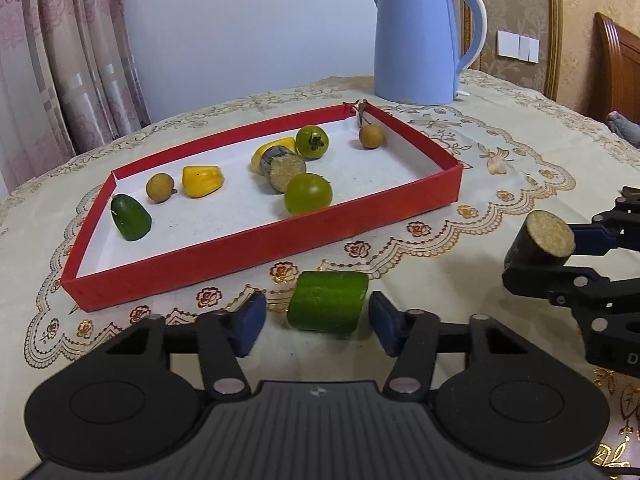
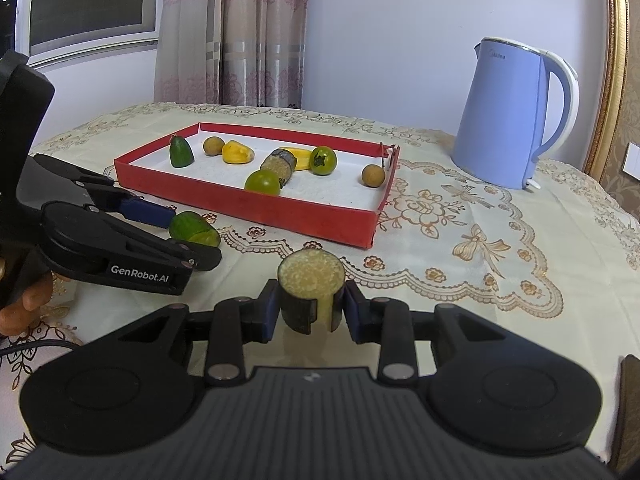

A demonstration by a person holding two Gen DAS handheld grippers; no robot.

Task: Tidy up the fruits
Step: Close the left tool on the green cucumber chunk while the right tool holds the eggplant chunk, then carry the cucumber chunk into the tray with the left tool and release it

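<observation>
Soft even daylight, fisheye-bent edges

kettle (image 1: 420,40) behind tray (image 1: 260,240) | cucumber piece (image 1: 326,302) before tray

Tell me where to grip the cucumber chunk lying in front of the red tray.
Grip the cucumber chunk across its two cut ends, from the near side, low. It lies on its side between the left gripper pads, so the flat ends face them; the rounded skin could roll.

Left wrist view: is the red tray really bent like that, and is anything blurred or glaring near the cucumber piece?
Left wrist view: fisheye bows the red tray and kettle; the cucumber piece is sharp, no glare, soft shadow beneath. Right wrist view: the same bowing at the edges, dark corners, even light, the sugarcane piece sharp.
</observation>
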